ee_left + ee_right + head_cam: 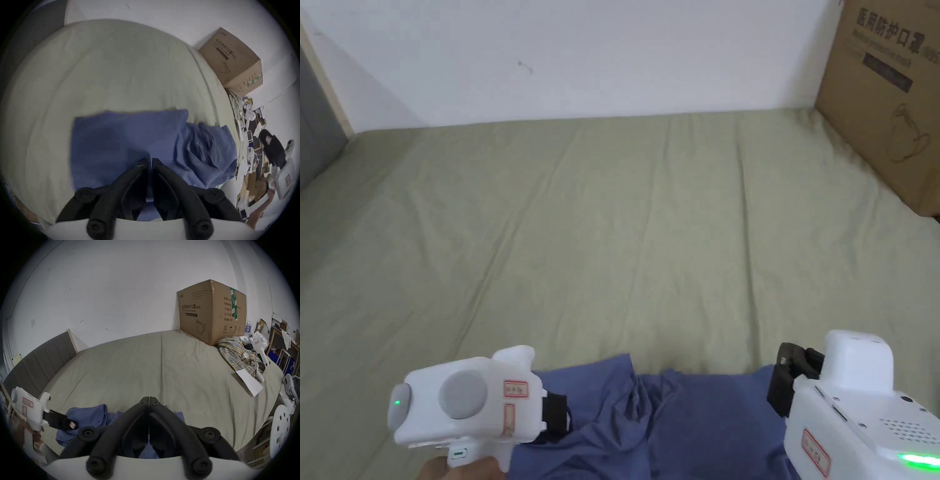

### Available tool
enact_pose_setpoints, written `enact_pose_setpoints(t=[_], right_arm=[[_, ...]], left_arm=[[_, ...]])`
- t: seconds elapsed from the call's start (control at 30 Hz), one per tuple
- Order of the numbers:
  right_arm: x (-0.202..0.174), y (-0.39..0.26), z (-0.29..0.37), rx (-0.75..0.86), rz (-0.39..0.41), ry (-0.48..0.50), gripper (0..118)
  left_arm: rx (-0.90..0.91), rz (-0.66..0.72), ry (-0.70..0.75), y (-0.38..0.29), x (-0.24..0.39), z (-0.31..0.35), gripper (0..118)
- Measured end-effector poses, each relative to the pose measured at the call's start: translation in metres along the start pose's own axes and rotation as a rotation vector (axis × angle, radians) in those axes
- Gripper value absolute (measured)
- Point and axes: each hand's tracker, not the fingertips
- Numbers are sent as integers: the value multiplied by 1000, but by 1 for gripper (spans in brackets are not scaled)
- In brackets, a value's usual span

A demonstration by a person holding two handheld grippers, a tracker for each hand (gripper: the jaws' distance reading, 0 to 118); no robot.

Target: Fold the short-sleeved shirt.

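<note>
Both tongs hang over the bed's (612, 237) near edge. Left tongs (149, 162) are nearly closed; whether they pinch the shirt (126, 142) beneath them is unclear. Right tongs (149, 400) are closed, empty-tipped, the shirt below and behind. Judged best: spread the cloth flat before folding. Box (211, 311) lies far right.

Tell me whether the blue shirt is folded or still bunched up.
Bunched, not neatly folded: the blue shirt lies in rumpled creases at the bed's near edge, one flatter part beside a crumpled heap.
</note>
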Motion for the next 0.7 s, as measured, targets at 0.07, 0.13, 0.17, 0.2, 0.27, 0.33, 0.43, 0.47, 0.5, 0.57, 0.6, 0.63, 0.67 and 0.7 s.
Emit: enact_pose_setpoints(t=[0.07, 0.13, 0.17, 0.2, 0.27, 0.33, 0.43, 0.47, 0.5, 0.57, 0.6, 0.63, 0.67, 0.7], right_arm=[[0, -1, 1, -6, 6, 3, 1], [1, -2, 2, -6, 11, -1, 1], [2, -2, 3, -5, 11, 0, 1], [3, -2, 3, -4, 10, 0, 1], [7, -3, 4, 3, 1, -3, 1], [12, -4, 6, 6, -15, -8, 1], [18, -7, 7, -2, -26, -8, 1], [19, -8, 7, 0, -29, -17, 1], [21, -8, 6, -4, -33, -21, 1], [25, -8, 5, -12, -51, -25, 1], [26, -8, 7, -12, -60, -26, 1], [28, -7, 9, -10, -66, -24, 1], [28, -6, 11, -1, -71, -24, 1], [28, -5, 11, 2, -71, -27, 1]], left_arm=[[-5, -30, -23, -5, 21, -9, 6], [-31, -37, -64, -7, 40, -17, 6], [-58, -66, -111, -7, 51, -21, 6], [-74, -87, -120, -7, 60, -25, 6], [-67, -173, -52, -9, 82, -31, 6], [-60, -227, -24, -12, 96, -33, 6], [-58, -223, -176, -17, 110, -17, 6], [-87, -215, -246, -19, 117, -17, 6], [-125, -231, -275, -22, 124, -21, 5], [-126, -303, -203, -27, 133, -26, 5], [-113, -325, -162, -30, 134, -26, 5], [-108, -329, -150, -31, 133, -24, 5], [-110, -323, -158, -30, 129, -19, 5], [-108, -299, -185, -29, 123, -13, 5]])
